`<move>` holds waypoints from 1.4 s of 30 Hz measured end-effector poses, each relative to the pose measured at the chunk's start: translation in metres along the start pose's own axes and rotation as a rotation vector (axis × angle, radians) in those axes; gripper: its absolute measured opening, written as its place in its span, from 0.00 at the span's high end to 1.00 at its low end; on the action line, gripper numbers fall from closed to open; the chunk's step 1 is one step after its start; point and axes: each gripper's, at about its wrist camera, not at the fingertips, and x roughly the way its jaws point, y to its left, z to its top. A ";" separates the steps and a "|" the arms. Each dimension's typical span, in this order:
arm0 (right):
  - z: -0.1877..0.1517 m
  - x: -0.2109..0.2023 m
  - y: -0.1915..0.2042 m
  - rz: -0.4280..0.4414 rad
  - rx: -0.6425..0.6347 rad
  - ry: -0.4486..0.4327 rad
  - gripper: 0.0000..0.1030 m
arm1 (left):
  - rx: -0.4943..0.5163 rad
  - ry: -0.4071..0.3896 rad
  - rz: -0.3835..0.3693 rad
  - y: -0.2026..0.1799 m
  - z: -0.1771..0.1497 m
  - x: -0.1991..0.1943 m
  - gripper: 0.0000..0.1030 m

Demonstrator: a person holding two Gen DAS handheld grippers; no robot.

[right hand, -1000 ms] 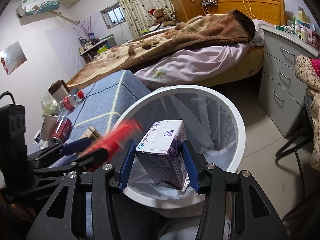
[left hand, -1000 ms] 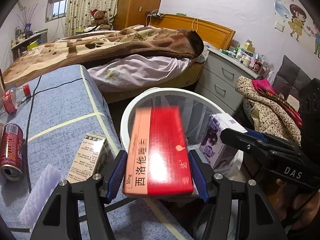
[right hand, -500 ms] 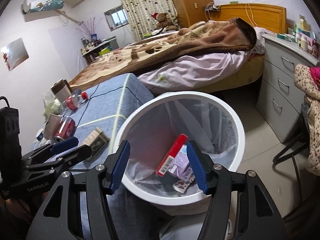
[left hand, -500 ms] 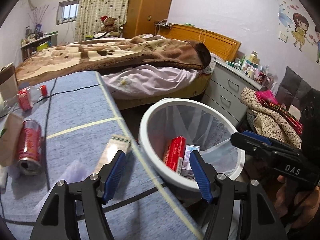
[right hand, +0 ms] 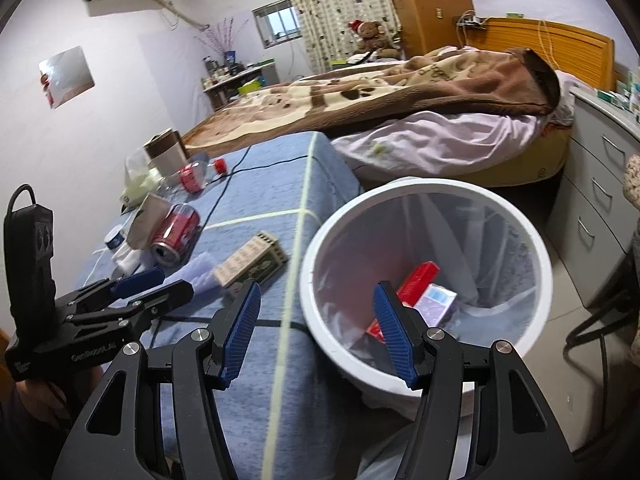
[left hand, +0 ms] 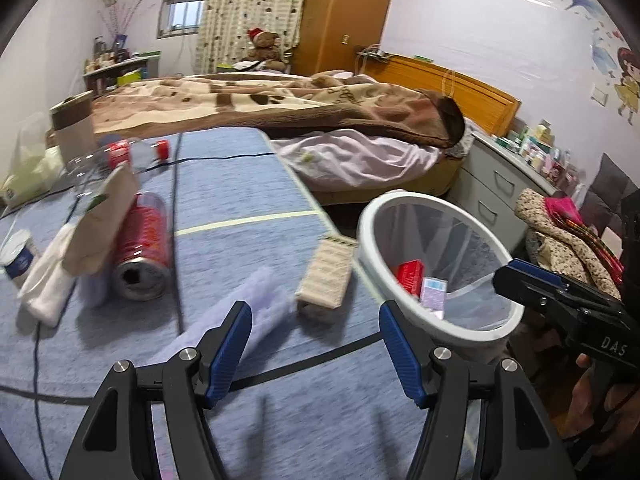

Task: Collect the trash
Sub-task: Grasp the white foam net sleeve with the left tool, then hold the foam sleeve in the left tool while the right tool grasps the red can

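A white bin with a clear liner stands beside the blue table. A red box and a purple carton lie inside it. My left gripper is open and empty over the table's near right part. My right gripper is open and empty over the table edge and bin rim. On the table lie a beige box, a red can, a clear plastic wrapper and a paper bag.
A blue table carries black cables, a small white cup, a plastic bottle with red cap and a plastic bag. A bed lies behind, grey drawers at right.
Both grippers let go of their boxes, which now lie in the bin. Both have opened and swung left, from over the bin toward the table.
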 end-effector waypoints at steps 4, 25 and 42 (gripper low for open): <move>-0.001 0.001 0.006 0.013 -0.009 0.002 0.41 | -0.020 0.001 0.032 0.016 -0.004 -0.004 0.36; -0.001 0.020 0.027 0.044 -0.041 0.055 0.41 | 0.019 0.074 0.116 0.046 -0.019 0.022 0.37; 0.006 0.045 0.050 0.070 -0.077 0.101 0.41 | -0.044 0.060 0.130 0.067 -0.028 0.006 0.77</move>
